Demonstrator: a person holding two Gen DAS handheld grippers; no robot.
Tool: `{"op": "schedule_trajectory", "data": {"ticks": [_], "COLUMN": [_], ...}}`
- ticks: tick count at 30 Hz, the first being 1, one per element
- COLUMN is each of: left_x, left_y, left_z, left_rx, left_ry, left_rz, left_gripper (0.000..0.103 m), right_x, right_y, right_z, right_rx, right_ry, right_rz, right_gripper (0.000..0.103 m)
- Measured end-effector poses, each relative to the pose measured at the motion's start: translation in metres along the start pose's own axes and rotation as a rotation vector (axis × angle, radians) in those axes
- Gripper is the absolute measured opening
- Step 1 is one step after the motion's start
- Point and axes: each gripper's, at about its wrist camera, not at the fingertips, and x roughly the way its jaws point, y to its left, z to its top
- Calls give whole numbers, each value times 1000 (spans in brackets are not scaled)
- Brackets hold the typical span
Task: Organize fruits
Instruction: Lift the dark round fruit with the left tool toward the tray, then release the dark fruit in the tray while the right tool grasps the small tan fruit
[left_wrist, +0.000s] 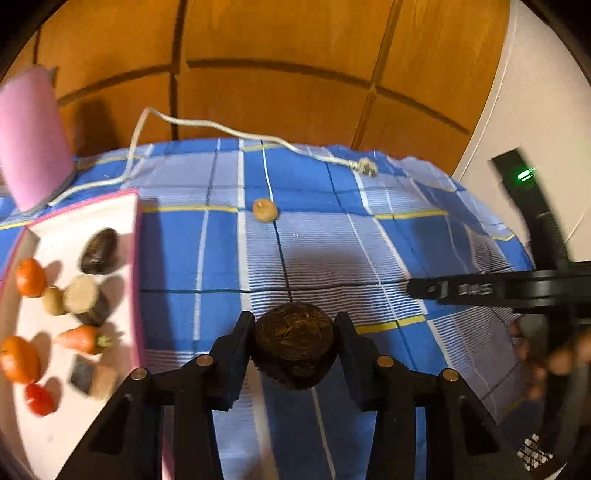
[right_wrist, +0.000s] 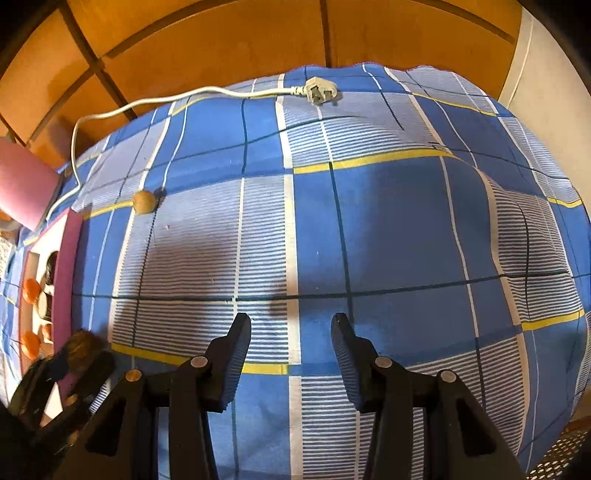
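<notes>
Between the fingers of my left gripper (left_wrist: 295, 328) sits a dark brown fruit (left_wrist: 294, 343), round and squat, its top face rough and fibrous with pale dry strands. Both fingers press its sides, so the left gripper is closed on it, held above the blue checked cloth (left_wrist: 332, 243) just right of the tray. My right gripper (right_wrist: 291, 325) has its fingers spread wide with only cloth between them; in the left wrist view its black body reaches in from the right edge.

Left of the held fruit lies a white tray with a pink rim (left_wrist: 137, 266). It contains two oranges (left_wrist: 30, 277), a dark oval fruit (left_wrist: 99, 251), a small tan fruit (left_wrist: 53, 301), a pale cut cylinder with dark skin (left_wrist: 83, 297), an orange carrot-shaped piece (left_wrist: 79, 338), a blurred grey-and-tan block (left_wrist: 92, 376) and a red fruit (left_wrist: 38, 398). The tray's right wall stands between the held fruit and these contents.

Farther off, a small tan round fruit (left_wrist: 265, 210) rests alone on the cloth, well apart from the tray and both grippers. Beyond it a white cable (left_wrist: 221, 127) runs across the far edge to a white plug (right_wrist: 319, 90). A pink cylinder (left_wrist: 31, 136) stands at the far left, beside the tray's far corner. Orange-brown wooden panels (left_wrist: 277, 55) fill the background.
</notes>
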Motion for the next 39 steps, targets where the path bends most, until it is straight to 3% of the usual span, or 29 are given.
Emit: {"op": "schedule_trajectory", "data": {"ticks": [7, 15, 18, 21, 28, 39], "left_x": [-36, -66, -77, -87, -107, -114], "left_y": [20, 55, 74, 96, 139, 162], "left_z": [-9, -26, -32, -41, -66, -93], "left_rx": [-39, -124, -178, -240, -356, -449], "left_ry": [-54, -91, -110, -119, -123, -106], "left_rz": [28, 85, 125, 170, 248, 286], "left_gripper": [45, 45, 45, 45, 45, 45], "right_x": [13, 14, 13, 8, 15, 29], "right_y": [11, 24, 27, 34, 75, 113], "right_z": [-7, -14, -13, -7, 0, 42], "right_rx": [-56, -120, -103, -76, -112, -124], "right_ry": [42, 26, 32, 5, -62, -162], "right_rz": [-38, -96, -77, -1, 80, 146], "right_gripper": [46, 48, 48, 48, 48, 48]}}
